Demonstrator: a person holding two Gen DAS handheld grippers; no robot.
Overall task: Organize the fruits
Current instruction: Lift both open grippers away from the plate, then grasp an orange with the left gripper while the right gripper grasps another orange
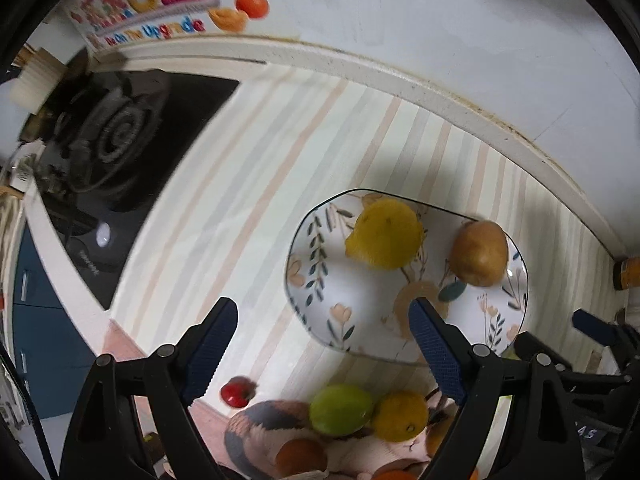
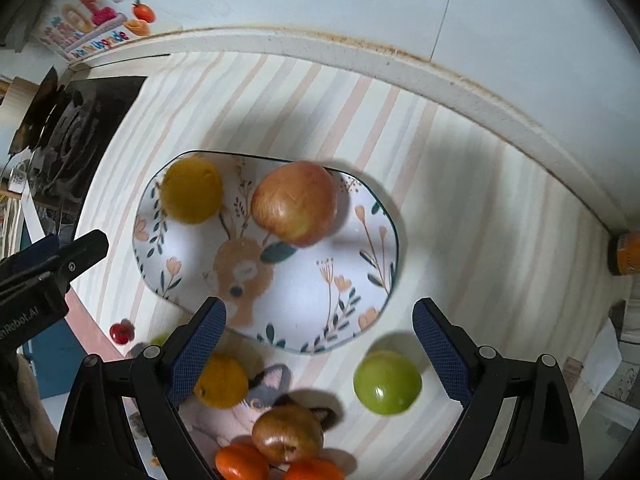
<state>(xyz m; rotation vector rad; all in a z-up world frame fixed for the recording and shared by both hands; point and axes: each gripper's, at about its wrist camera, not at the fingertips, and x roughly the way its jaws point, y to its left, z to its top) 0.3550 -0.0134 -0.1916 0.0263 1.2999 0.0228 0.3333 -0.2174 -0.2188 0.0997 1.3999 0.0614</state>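
A floral plate (image 2: 280, 300) lies on the striped counter and holds a yellow fruit (image 2: 192, 191) and a red-yellow apple (image 2: 296, 202). The left wrist view shows the same plate (image 1: 340, 304), yellow fruit (image 1: 386, 234) and apple (image 1: 480, 254). Near the counter's front lie a green fruit (image 2: 387, 382), a yellow lemon (image 2: 222, 382), a brown fruit (image 2: 288, 434), oranges (image 2: 242, 462) and a small red fruit (image 2: 120, 332). My right gripper (image 2: 320, 344) is open and empty above the plate's near edge. My left gripper (image 1: 324, 344) is open and empty, left of the plate.
A black gas stove (image 1: 112, 148) sits at the left of the counter. A white wall ledge (image 2: 440, 76) runs along the back. An orange-capped jar (image 2: 626, 254) stands at the far right. A patterned cloth (image 1: 272, 428) lies under the front fruits.
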